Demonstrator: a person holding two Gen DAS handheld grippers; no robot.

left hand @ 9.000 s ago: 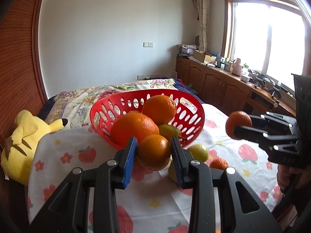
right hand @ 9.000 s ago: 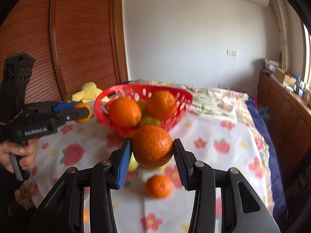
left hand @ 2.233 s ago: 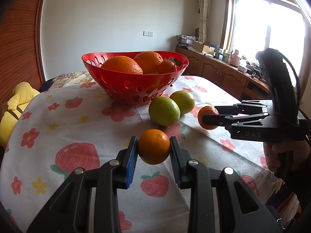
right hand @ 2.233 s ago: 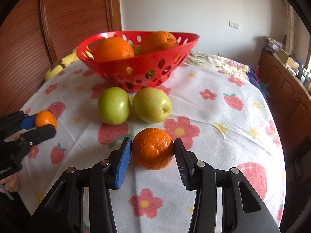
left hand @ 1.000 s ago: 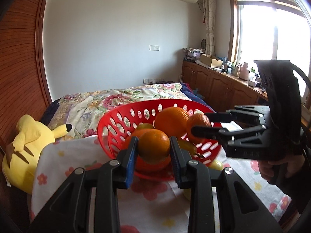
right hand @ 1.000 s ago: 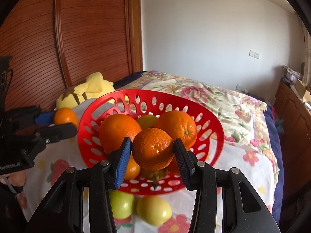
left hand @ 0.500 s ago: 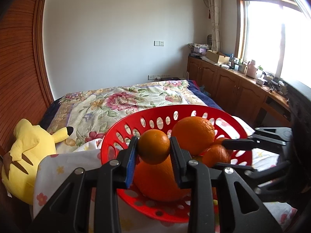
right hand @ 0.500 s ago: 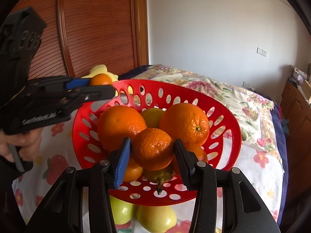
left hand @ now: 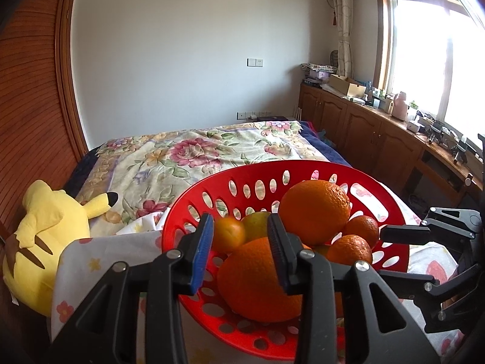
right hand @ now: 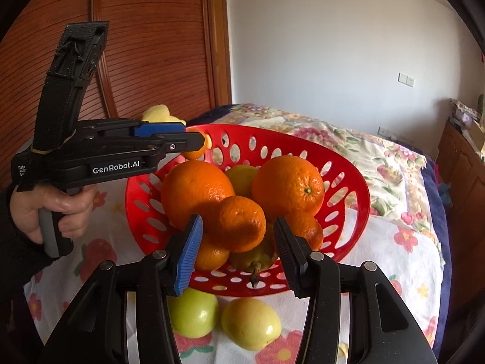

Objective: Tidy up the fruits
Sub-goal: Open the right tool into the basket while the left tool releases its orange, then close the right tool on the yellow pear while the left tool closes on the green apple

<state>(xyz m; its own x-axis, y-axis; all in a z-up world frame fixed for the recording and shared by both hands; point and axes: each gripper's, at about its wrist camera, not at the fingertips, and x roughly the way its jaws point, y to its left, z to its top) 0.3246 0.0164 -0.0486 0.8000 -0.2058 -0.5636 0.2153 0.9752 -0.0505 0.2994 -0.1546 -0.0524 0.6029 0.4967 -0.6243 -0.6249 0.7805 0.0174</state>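
A red basket [left hand: 288,163] [right hand: 291,137] holds large oranges [right hand: 197,191] and smaller fruit. My left gripper [left hand: 242,251] hangs over its near rim, jaws opening. A small orange [left hand: 227,235], blurred, sits low between the pads, clear of the right pad; from the right wrist view this small orange [right hand: 194,153] shows just under the left gripper [right hand: 194,142]. My right gripper [right hand: 238,253] is opening too. Between its pads a mandarin [right hand: 239,223] lies on the pile with a gap on each side. The right gripper [left hand: 391,253] reaches in from the right.
Two green apples [right hand: 194,314] [right hand: 250,323] lie on the flowered tablecloth [right hand: 394,261] in front of the basket. A yellow plush toy [left hand: 48,236] sits left of the table. Behind are a bed with a floral quilt [left hand: 197,151] and wooden cabinets [left hand: 379,139] under the window.
Both grippers' jaws have parted. The small orange has slipped down out of the left pads toward the basket. The mandarin now rests on the fruit pile, free of the right pads.
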